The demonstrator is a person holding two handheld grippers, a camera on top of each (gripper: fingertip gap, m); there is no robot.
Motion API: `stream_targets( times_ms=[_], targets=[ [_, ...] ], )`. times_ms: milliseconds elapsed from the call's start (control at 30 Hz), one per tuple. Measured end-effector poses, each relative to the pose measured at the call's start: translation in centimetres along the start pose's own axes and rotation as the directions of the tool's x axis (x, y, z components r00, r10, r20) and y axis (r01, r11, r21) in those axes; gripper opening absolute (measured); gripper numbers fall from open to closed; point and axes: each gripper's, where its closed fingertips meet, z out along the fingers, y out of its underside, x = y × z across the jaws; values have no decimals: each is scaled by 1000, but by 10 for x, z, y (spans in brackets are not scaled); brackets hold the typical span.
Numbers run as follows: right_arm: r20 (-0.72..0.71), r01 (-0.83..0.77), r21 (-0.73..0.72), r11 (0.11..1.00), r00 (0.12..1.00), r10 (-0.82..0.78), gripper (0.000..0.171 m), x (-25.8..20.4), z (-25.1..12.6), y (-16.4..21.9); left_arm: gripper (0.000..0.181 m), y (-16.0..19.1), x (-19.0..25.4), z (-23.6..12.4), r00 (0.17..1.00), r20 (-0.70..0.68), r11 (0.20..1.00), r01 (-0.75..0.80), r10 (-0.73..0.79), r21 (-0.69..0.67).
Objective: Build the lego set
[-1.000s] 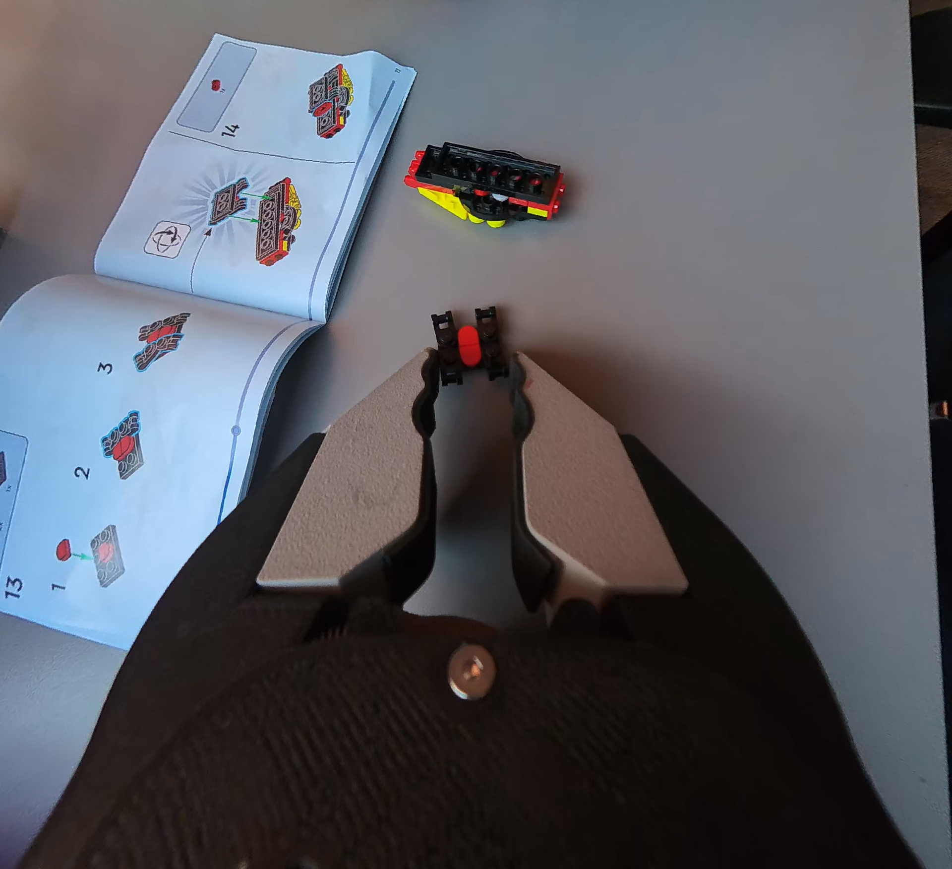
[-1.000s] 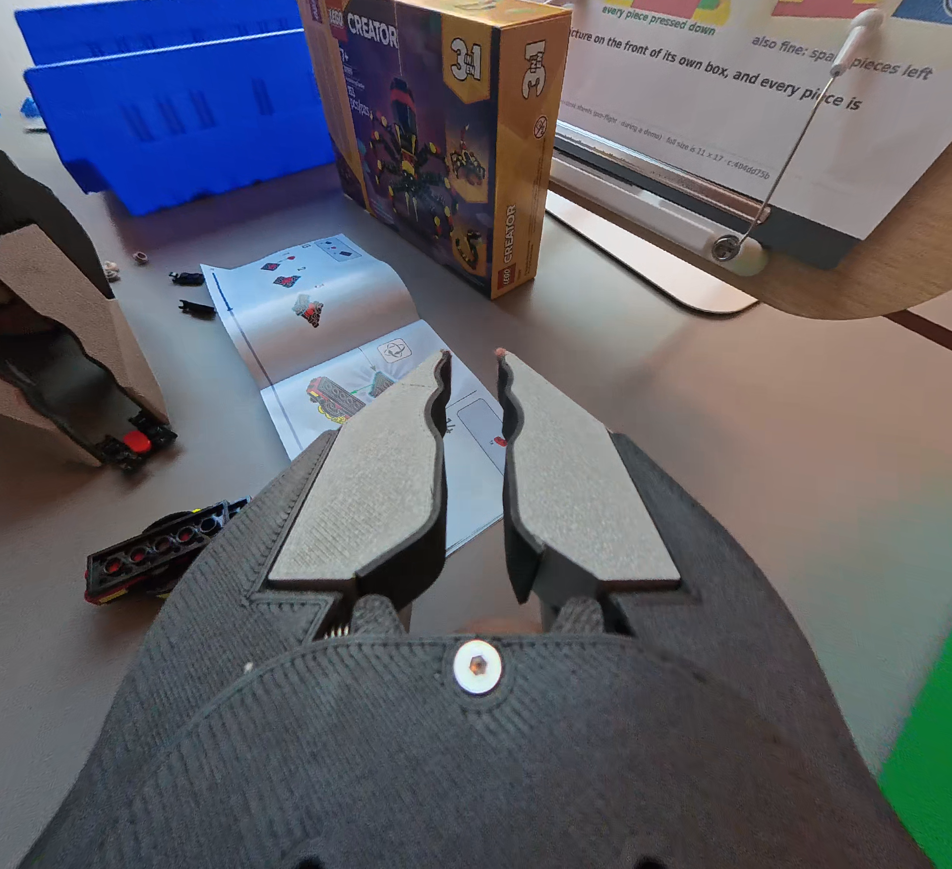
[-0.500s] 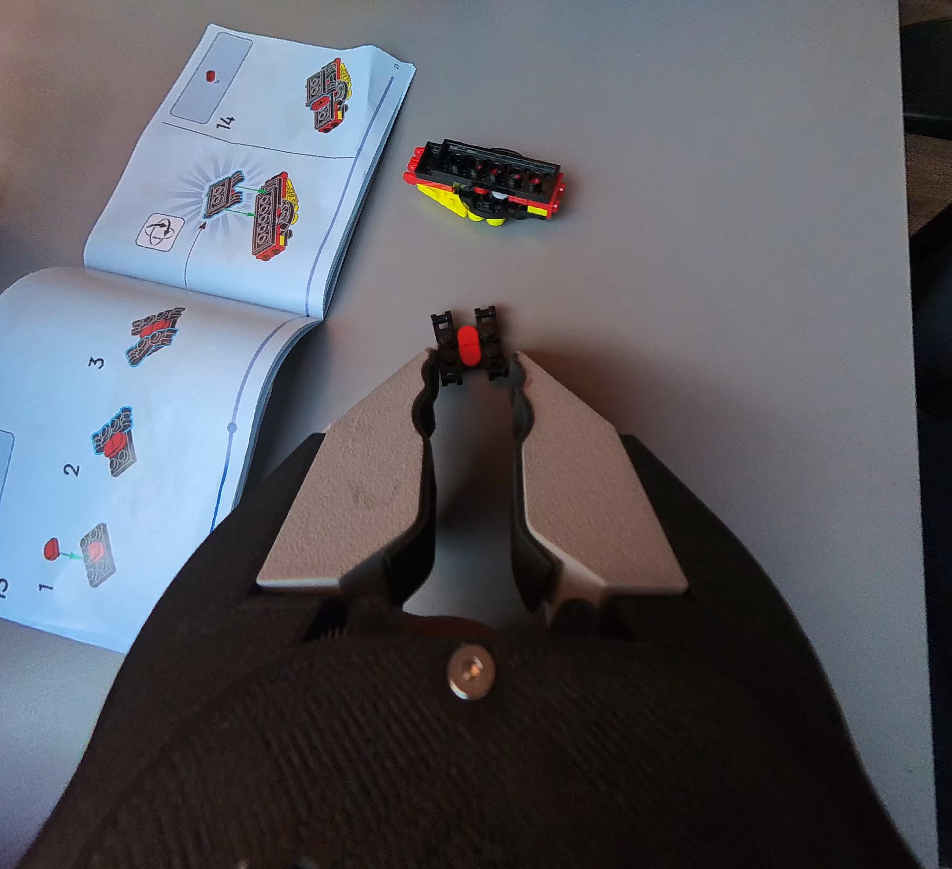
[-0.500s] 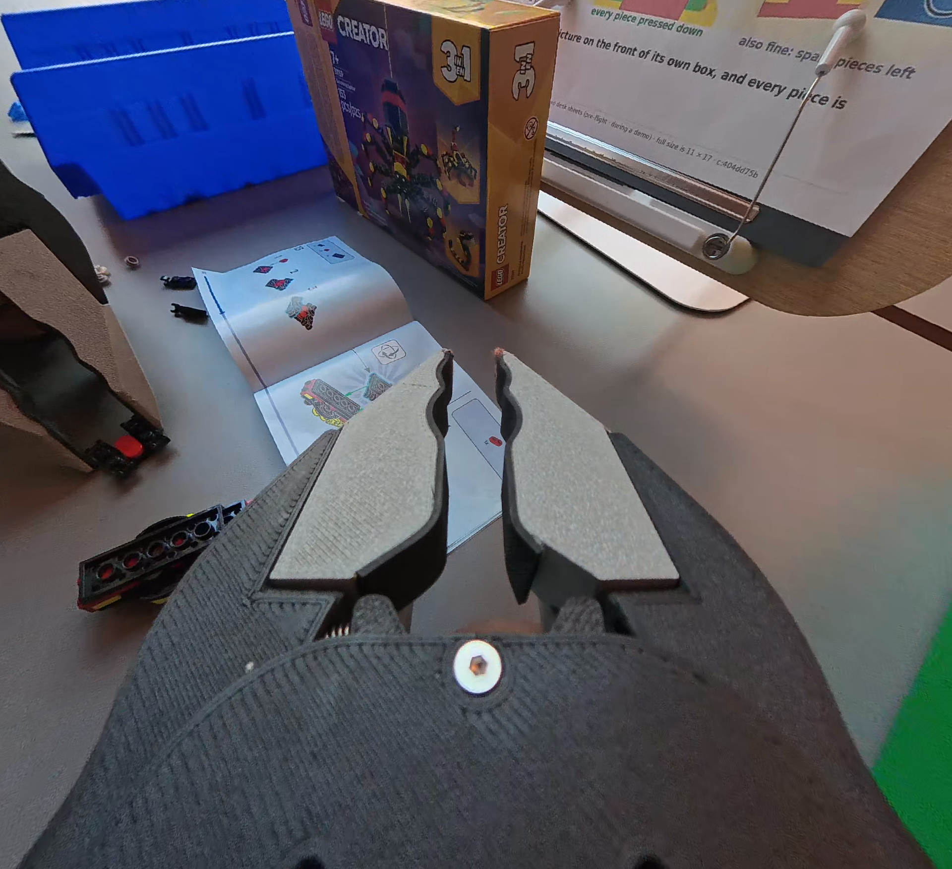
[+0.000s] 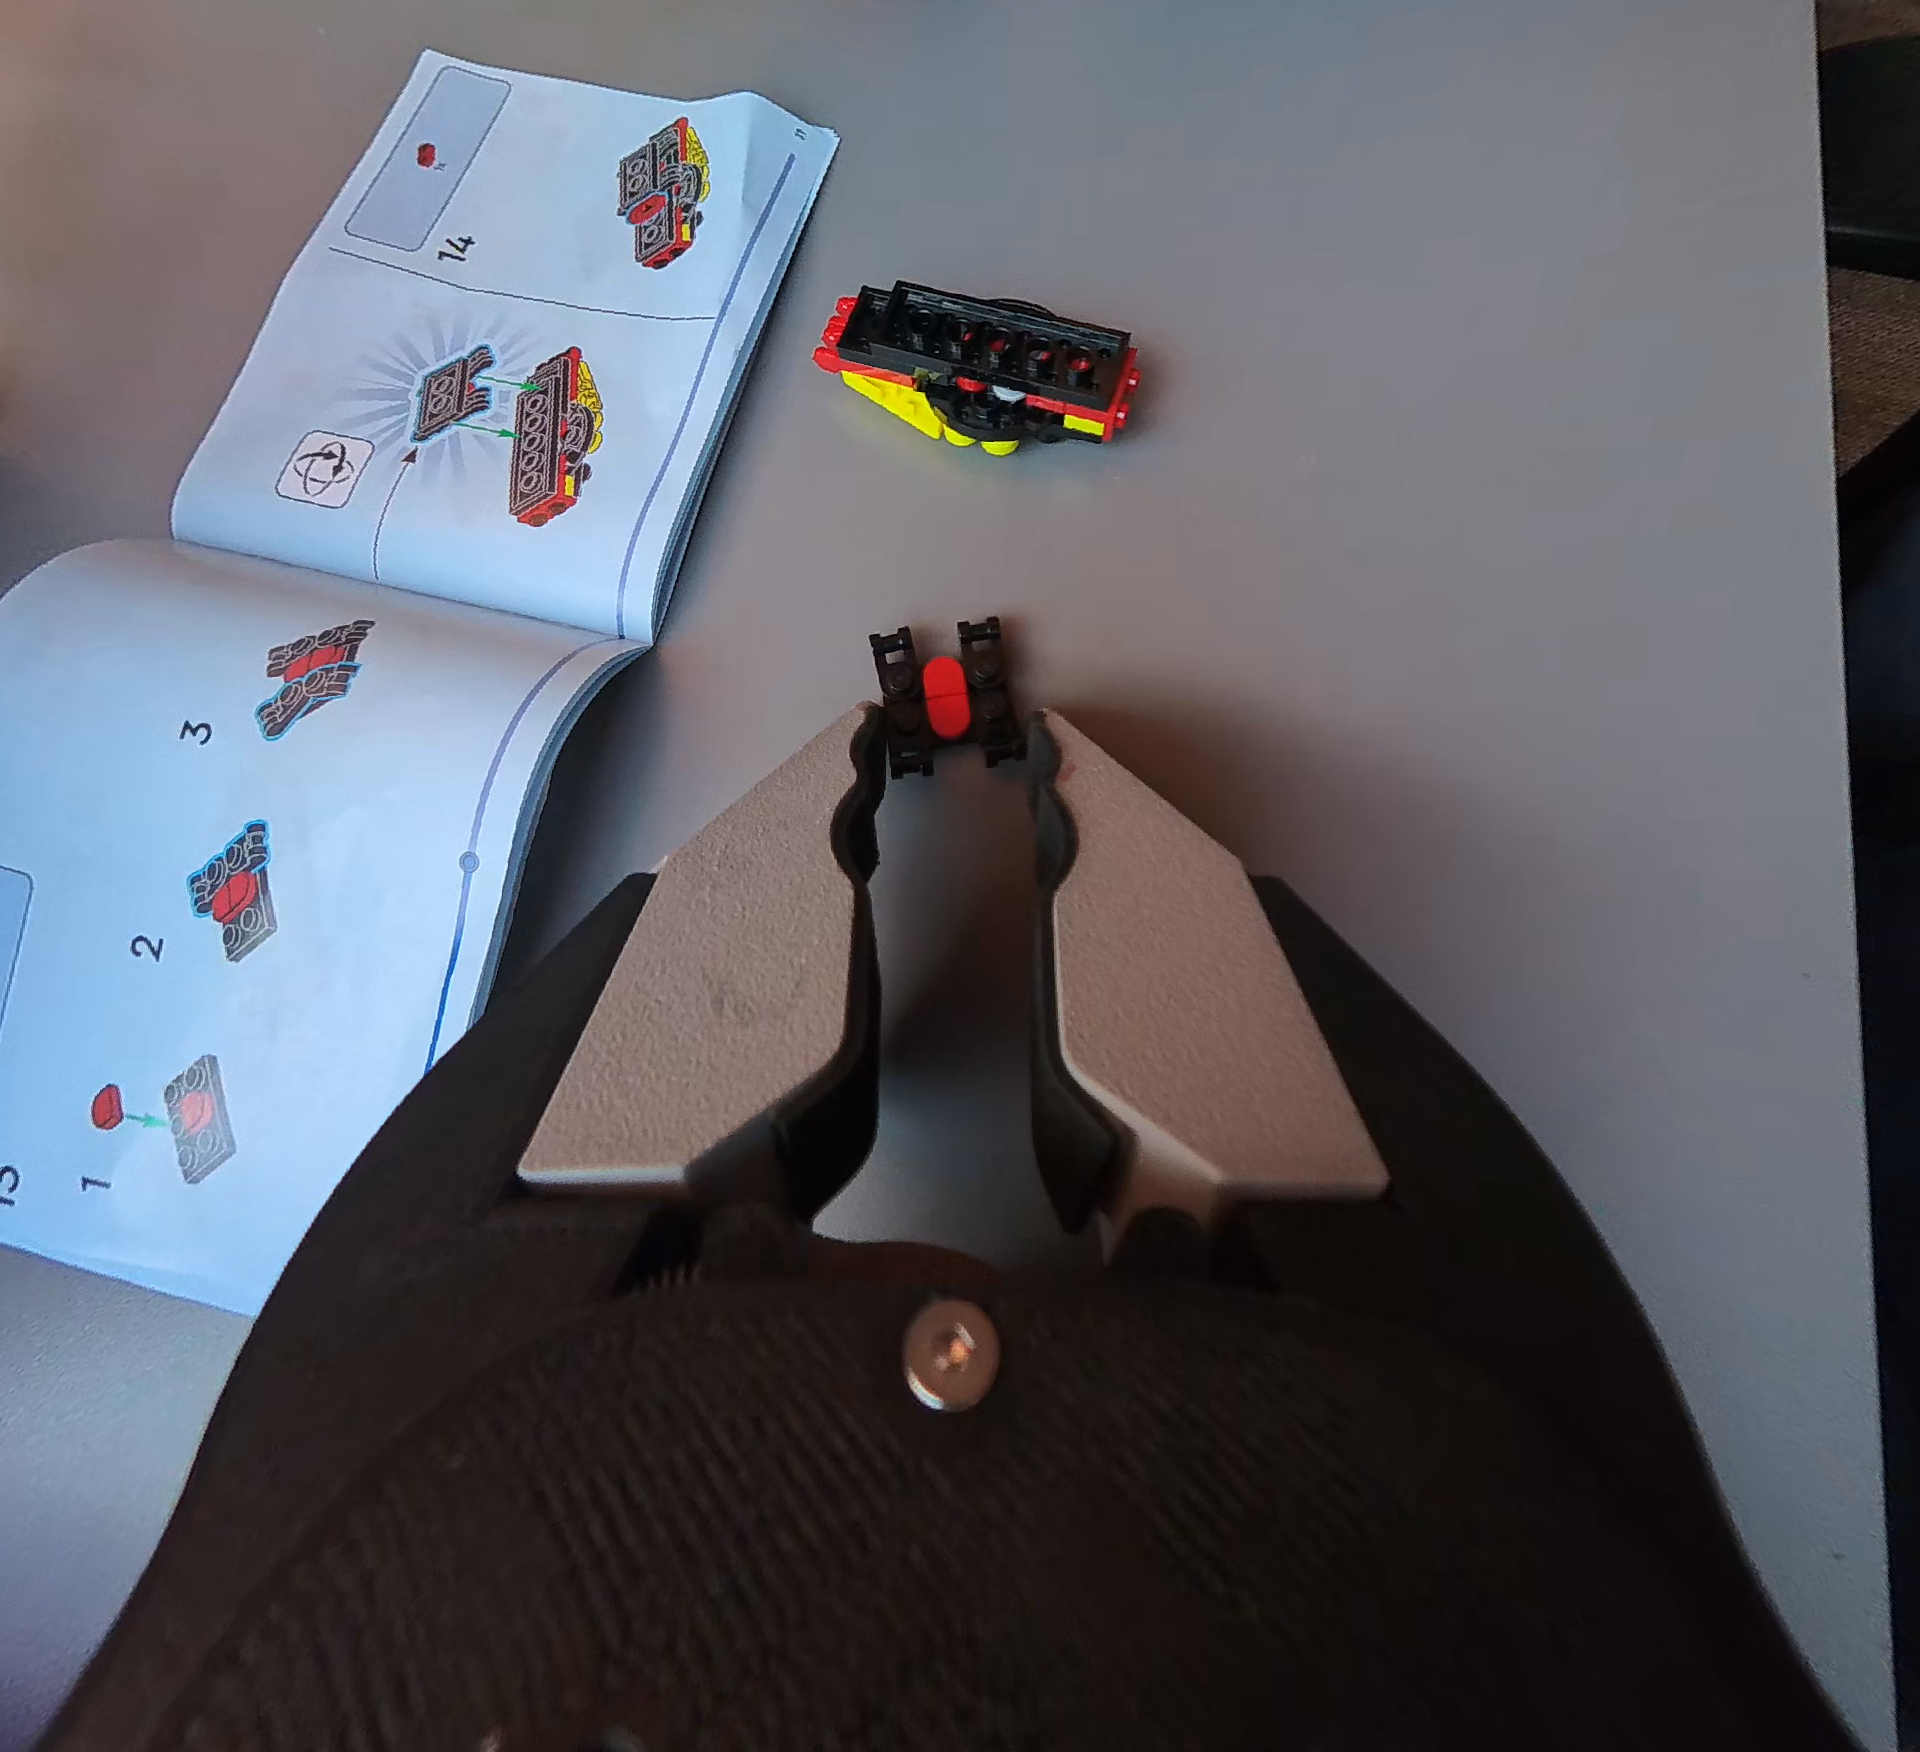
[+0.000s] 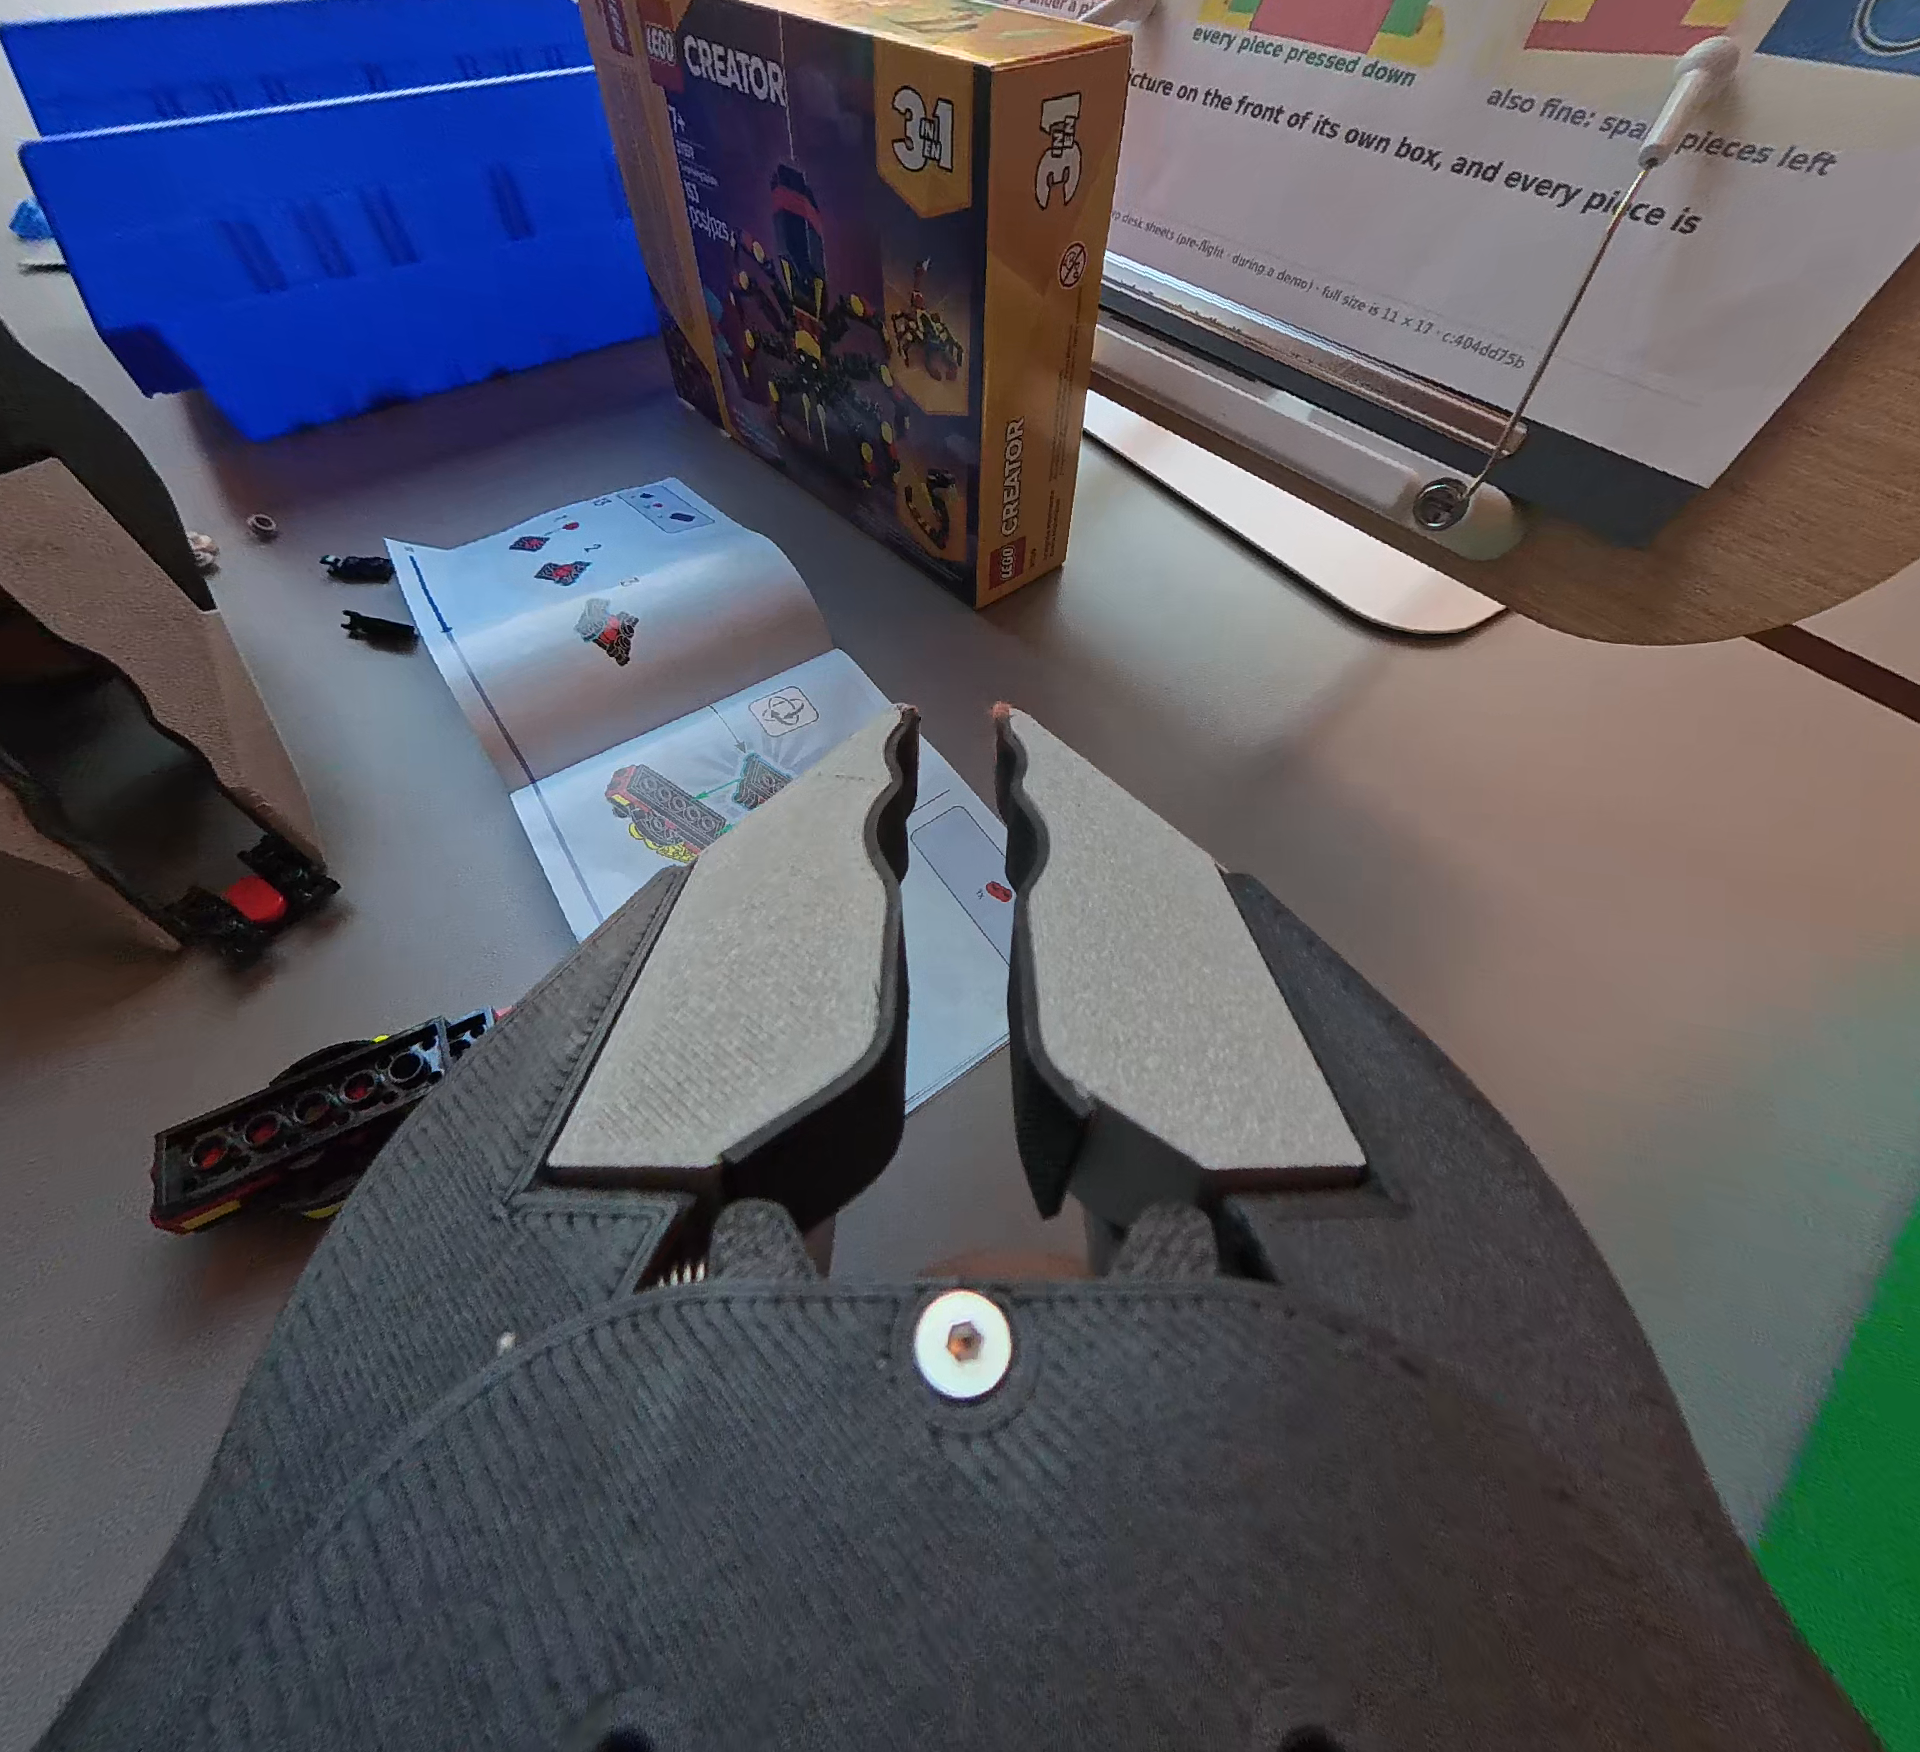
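On the grey tabletop, the left gripper clamps a small black-and-red subassembly, likely for joining to the chassis; the right gripper hovers unclenched, holding nothing.

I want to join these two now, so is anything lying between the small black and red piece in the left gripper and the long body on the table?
Nothing visible: only bare table lies between the piece and the body.
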Motion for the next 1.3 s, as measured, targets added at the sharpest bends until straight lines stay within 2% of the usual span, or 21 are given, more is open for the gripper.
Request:
stream_targets(
  times_ms=[1300],
  targets=[
    [3,7,-10,1000,1000,-7,13,-1,1,1,25,0,-6,0,999,48,1000,-15,15,1]
  ],
)
